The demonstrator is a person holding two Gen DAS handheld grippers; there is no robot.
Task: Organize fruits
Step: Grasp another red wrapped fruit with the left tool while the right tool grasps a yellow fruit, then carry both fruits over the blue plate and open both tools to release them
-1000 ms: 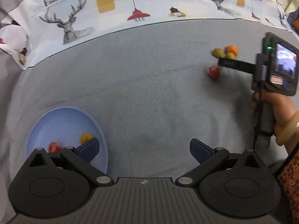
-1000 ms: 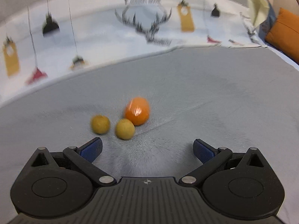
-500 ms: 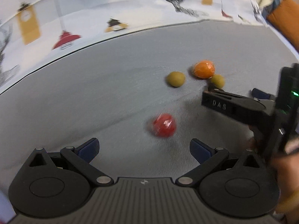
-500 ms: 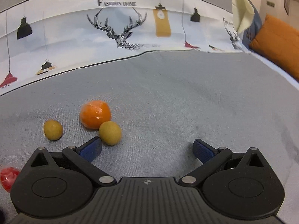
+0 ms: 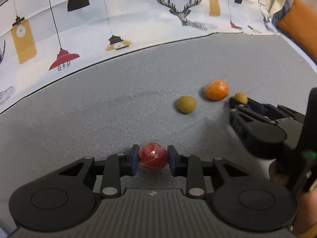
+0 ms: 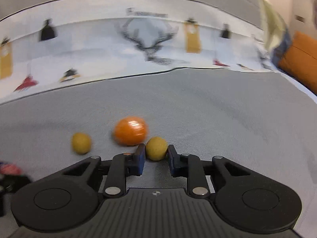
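Taking the orange fruit [image 5: 216,89] on the grey cloth [image 5: 99,109] as the landmark, the red fruit [image 5: 153,157] lies nearer the camera and well to its left, and the left gripper [image 5: 153,159] has it squarely between its blue pads, the jaws closing onto both its sides. The wrapping on it looks glossy and may be slippery, so the lift should probably wait until the pinch is firm, then go straight up. A yellow fruit [image 5: 186,104] sits loose just left of the orange one and needs no touch yet. Just right of the orange one, a second yellow fruit [image 6: 156,148] sits between the tips of the right gripper [image 6: 155,156], which is clenched on it. That hold is far out on the pads, so a slow, level raise seems wise, clear of the orange neighbour, which nearly touches the left pad.
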